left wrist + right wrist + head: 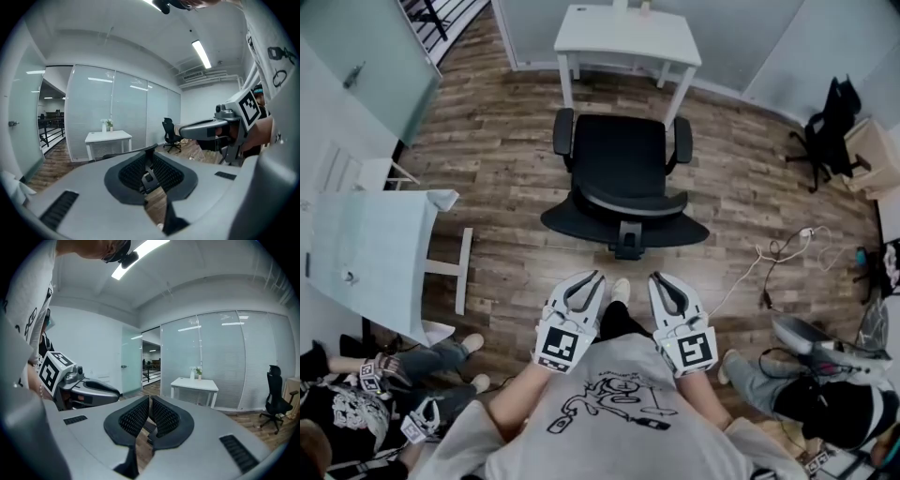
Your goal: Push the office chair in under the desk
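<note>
The empty left gripper (592, 277) is parting its jaws and the right gripper (659, 278) has its own together (pushing needs no grip, I judge), both at lower centre behind the chair (619, 164), mid-frame, not yet under the desk (623, 36) at top.

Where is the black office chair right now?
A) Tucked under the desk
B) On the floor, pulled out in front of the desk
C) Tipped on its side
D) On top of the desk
B: the chair stands upright on the wood floor in front of the white desk, its seat not under it.
</note>
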Demonstrator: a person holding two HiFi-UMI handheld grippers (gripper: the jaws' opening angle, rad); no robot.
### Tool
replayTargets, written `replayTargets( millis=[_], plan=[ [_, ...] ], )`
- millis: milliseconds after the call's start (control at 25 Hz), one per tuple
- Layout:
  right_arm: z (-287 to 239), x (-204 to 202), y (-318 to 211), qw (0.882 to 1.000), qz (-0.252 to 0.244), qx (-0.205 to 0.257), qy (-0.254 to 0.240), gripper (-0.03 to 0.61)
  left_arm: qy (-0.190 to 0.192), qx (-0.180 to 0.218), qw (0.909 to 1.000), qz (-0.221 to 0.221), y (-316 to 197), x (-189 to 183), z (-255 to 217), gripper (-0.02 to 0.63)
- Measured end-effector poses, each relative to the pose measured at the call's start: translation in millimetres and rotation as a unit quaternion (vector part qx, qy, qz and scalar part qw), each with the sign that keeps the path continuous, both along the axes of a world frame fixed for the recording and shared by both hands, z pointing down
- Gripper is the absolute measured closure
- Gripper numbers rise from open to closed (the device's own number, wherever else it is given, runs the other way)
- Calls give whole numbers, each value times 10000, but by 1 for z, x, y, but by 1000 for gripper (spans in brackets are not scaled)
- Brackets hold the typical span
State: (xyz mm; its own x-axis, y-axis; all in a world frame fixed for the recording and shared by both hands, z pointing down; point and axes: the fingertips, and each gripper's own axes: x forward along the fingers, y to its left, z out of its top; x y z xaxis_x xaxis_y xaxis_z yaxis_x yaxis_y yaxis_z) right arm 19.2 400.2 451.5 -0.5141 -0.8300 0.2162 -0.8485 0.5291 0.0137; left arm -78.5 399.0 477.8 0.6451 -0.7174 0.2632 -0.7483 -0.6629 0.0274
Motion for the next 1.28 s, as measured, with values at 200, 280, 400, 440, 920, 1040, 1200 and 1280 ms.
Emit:
replayTargets(
  millis=[200,280,400,440,920,1040,1200,1280],
  plan=[
    [25,14,-23,9966,-177,-77,795,537,-883,40,9957,282,-25,10,39,488],
    [38,20,-31,9934,-267,-185,1097,534,-1264,8,9910,449,-35,13,61,471],
    [59,28,-45,9861,-458,-345,1558,487,-1964,-10,9780,701,-51,14,93,463],
    [67,31,-49,9822,-548,-387,1753,473,-2241,-5,9714,786,-55,14,104,445],
    [194,63,-78,8956,-1526,-979,4063,344,-4692,158,8640,1818,-86,-5,212,322],
    [224,76,-83,8713,-1655,-1157,4472,339,-4937,160,8488,1885,-93,-7,228,327],
    [240,84,-92,8567,-1698,-1122,4740,339,-5134,305,8364,1897,-106,-6,233,451],
    [245,85,-94,8548,-1763,-1231,4723,364,-5204,253,8295,2014,-107,-6,239,457]
  ],
)
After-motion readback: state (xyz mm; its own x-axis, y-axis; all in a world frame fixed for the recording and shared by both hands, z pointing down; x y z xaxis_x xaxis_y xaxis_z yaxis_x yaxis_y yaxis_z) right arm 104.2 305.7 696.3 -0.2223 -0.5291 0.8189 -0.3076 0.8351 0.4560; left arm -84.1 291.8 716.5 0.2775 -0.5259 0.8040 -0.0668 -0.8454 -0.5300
